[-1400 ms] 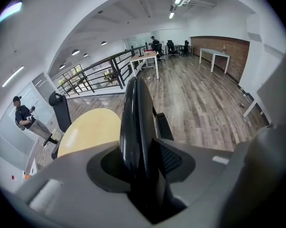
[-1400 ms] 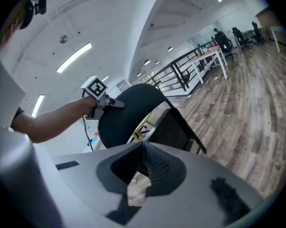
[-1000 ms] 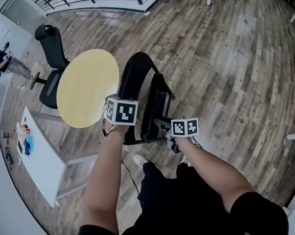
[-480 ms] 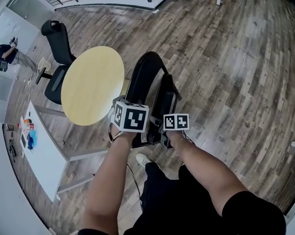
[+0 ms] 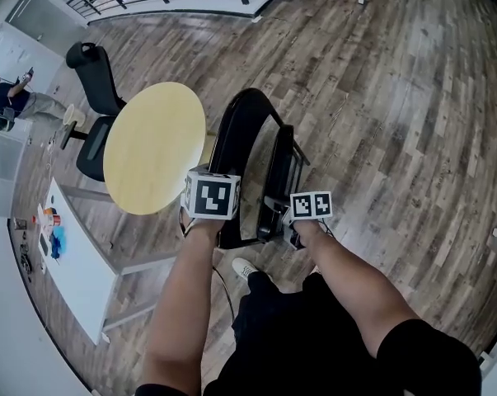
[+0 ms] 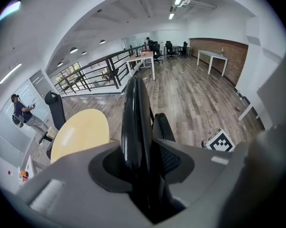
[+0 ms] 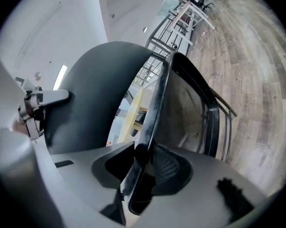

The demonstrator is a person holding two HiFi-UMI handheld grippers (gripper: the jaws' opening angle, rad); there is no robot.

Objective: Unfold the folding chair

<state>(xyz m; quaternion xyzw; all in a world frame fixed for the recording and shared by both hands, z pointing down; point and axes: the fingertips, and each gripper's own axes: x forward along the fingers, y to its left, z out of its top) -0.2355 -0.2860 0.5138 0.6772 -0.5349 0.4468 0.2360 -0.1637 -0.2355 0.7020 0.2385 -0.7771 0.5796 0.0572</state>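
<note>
From overhead, the black metal folding chair [image 5: 250, 130] stood on the wooden plank floor [image 5: 396, 122] just ahead of the person. It looked only partly opened, its long frame running away from both hands. A round yellow table [image 5: 153, 147] stood close on its left.

Along the left gripper [image 6: 143, 179], the jaws had just been closing and sat clenched on the glossy back tube [image 6: 134, 122].

Along the right gripper [image 7: 142, 177], the jaws, also just closing, grasped a thin black edge [image 7: 154, 113] of the chair. That side looked like the one to swing out.
</note>
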